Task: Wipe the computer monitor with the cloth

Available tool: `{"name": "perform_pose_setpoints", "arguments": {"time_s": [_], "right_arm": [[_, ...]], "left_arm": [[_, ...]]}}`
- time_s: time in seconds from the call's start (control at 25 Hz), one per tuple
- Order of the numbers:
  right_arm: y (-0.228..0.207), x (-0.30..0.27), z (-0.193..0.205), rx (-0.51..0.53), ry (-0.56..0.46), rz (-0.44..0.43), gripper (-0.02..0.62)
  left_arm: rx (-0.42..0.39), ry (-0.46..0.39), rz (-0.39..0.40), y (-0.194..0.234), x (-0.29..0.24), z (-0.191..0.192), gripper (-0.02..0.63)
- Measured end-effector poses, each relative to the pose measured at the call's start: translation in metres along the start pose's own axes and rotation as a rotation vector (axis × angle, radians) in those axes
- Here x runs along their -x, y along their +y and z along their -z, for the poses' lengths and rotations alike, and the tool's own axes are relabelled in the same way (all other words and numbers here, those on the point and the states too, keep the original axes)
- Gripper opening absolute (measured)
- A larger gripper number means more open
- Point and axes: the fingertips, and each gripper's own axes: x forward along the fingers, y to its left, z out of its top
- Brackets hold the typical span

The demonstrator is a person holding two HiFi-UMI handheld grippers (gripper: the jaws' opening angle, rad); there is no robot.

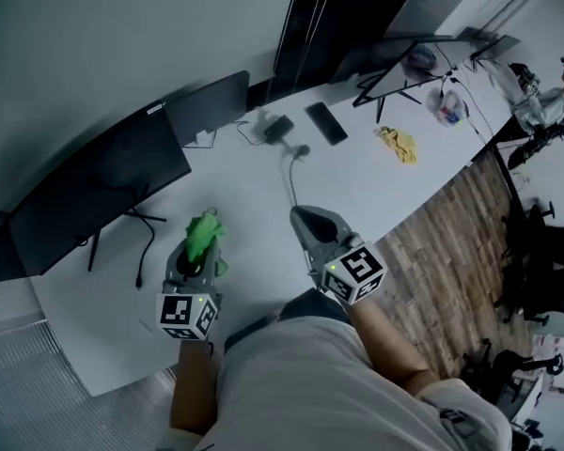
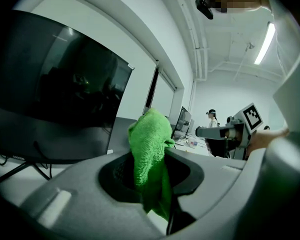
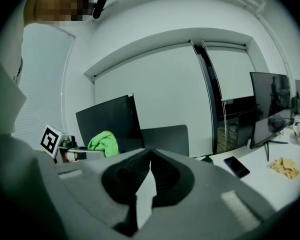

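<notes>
A bright green cloth [image 1: 204, 234] [image 2: 149, 146] is pinched in my left gripper [image 1: 200, 238] [image 2: 152, 156], which is shut on it; the cloth bunches up above the jaws. The big black monitor [image 1: 99, 191] [image 2: 55, 84] stands at the table's left, a short way ahead of that gripper and not touched by the cloth. My right gripper [image 1: 310, 216] [image 3: 150, 156] is shut with nothing in it, to the right of the left one over the white table [image 1: 357, 191]. From the right gripper view the green cloth [image 3: 104, 143] and the monitor [image 3: 107, 121] appear at left.
A second dark screen [image 1: 209, 107] stands behind the monitor. A phone [image 1: 326, 122], a small black device [image 1: 278, 128] with a cable and a yellow rag [image 1: 398, 144] lie further along the table. More monitors [image 1: 395, 69] stand at the far end. Wooden floor [image 1: 451, 242] lies right.
</notes>
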Motion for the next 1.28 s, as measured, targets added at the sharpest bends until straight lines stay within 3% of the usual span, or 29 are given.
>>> {"name": "perform_pose_setpoints", "arguments": {"time_s": [0.4, 0.56, 1.0, 1.2, 1.28], "right_arm": [[-0.024, -0.019, 0.0, 0.024, 0.066, -0.095, 0.003], [-0.04, -0.02, -0.003, 0.035, 0.079, -0.126, 0.003], [-0.081, -0.02, -0.007, 0.05, 0.1, -0.168, 0.003], [-0.097, -0.019, -0.01, 0.06, 0.106, -0.181, 0.003], [-0.104, -0.019, -0.012, 0.061, 0.106, -0.185, 0.003]], "left_arm": [[0.127, -0.132, -0.053, 0.011, -0.048, -0.047, 0.104], [0.226, -0.23, -0.053, 0.008, -0.071, -0.073, 0.104], [0.483, -0.511, 0.056, 0.009, -0.117, -0.155, 0.103], [0.583, -0.61, 0.087, 0.017, -0.129, -0.176, 0.103], [0.662, -0.667, 0.127, 0.02, -0.132, -0.183, 0.103]]}}
